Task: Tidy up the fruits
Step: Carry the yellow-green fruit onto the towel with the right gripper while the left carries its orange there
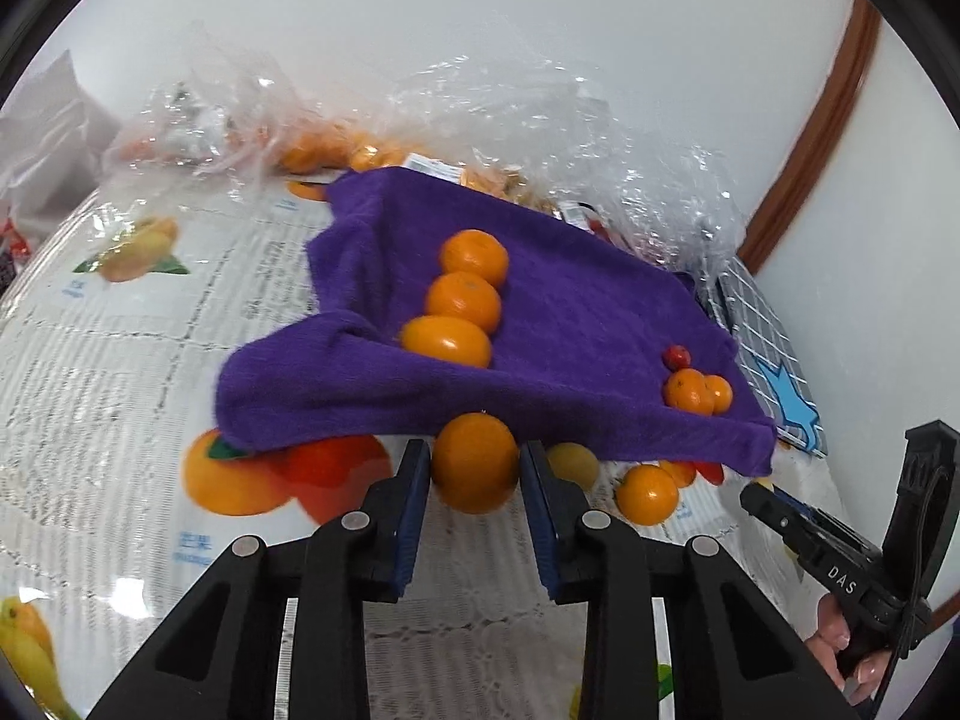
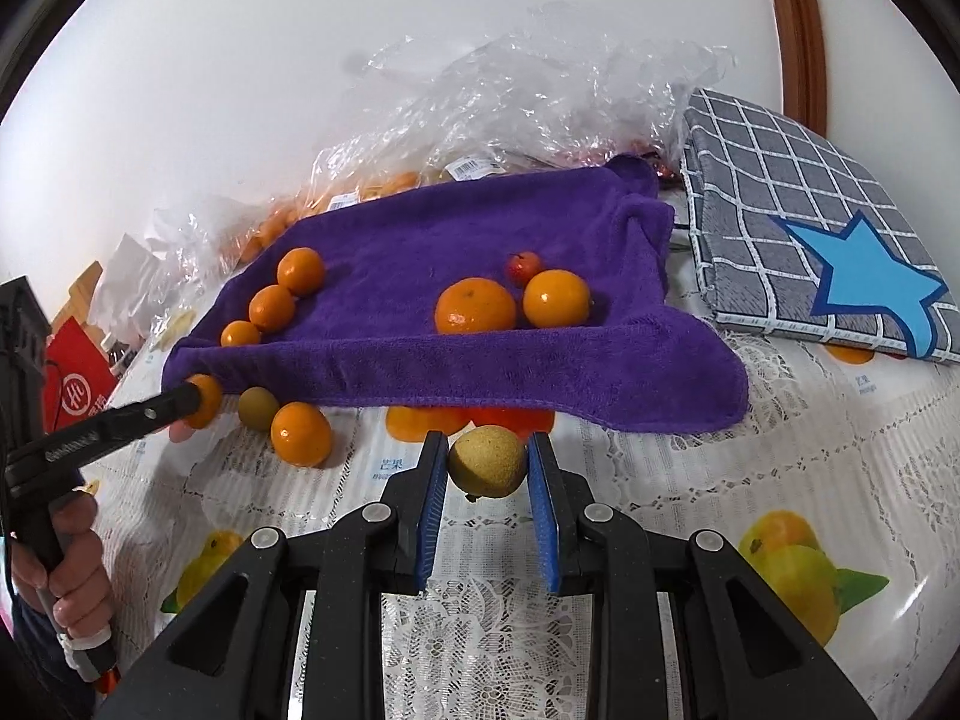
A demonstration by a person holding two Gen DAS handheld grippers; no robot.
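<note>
low in the frame's centre, the left gripper (image 1: 475,468) is clamped on a round glossy orange fruit (image 1: 475,461) by the front hem of the fluffy purple towel (image 1: 576,324). the right gripper (image 2: 487,461) pinches a small rough yellow-brown fruit (image 2: 487,462). both look light, firm, smooth-skinned and prone to roll; squeeze across the widest middle, gently.

Three oranges (image 1: 465,297) lie in a row on the towel (image 1: 570,324), which is spread on the worktop (image 1: 120,360). Bags (image 2: 510,102) sit behind it, and a cushion (image 2: 798,228) lies to its right.
</note>
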